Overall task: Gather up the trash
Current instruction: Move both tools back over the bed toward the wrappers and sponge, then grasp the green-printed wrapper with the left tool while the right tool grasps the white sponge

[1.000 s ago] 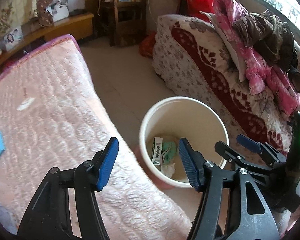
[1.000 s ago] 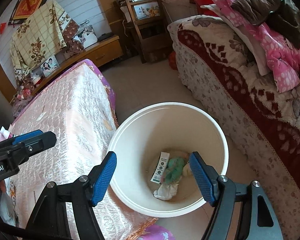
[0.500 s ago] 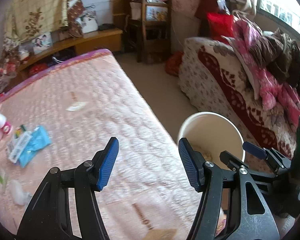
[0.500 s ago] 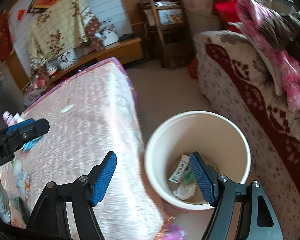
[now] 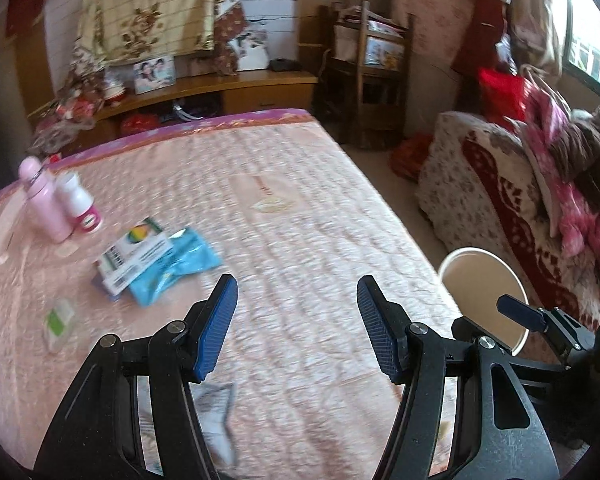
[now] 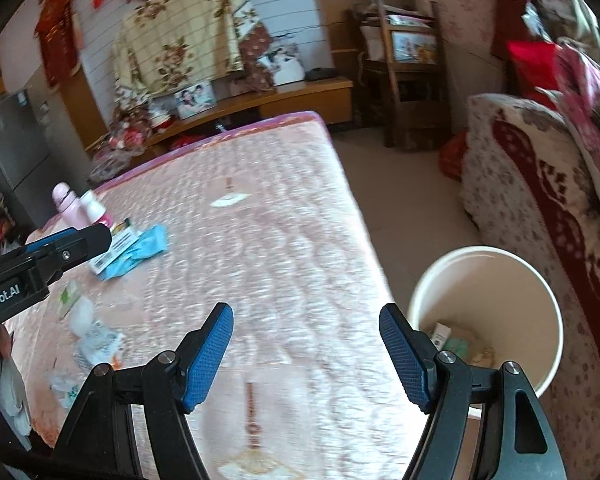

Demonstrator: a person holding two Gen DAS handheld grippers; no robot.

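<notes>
Over the bed (image 5: 300, 208), left hand-held gripper (image 5: 296, 328) and right hand-held gripper (image 6: 306, 354) hang wide open, empty. Trash, incl. blue packet (image 5: 176, 268), lies far left, bin (image 6: 488, 316) beside bed; approach packet low, w/ fingers straddling it.

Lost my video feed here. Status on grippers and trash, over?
Left gripper open, empty. Right gripper open, empty. Blue wrapper and white box lie on bed; bin beside bed holds some trash. Nothing between fingers and wrapper.

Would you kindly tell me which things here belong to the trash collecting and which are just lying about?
Job: round cream plastic bin; crumpled blue plastic wrapper; flat white printed carton; crumpled white tissue.
Lying about: pink bottle; framed photo; wooden chair.
</notes>
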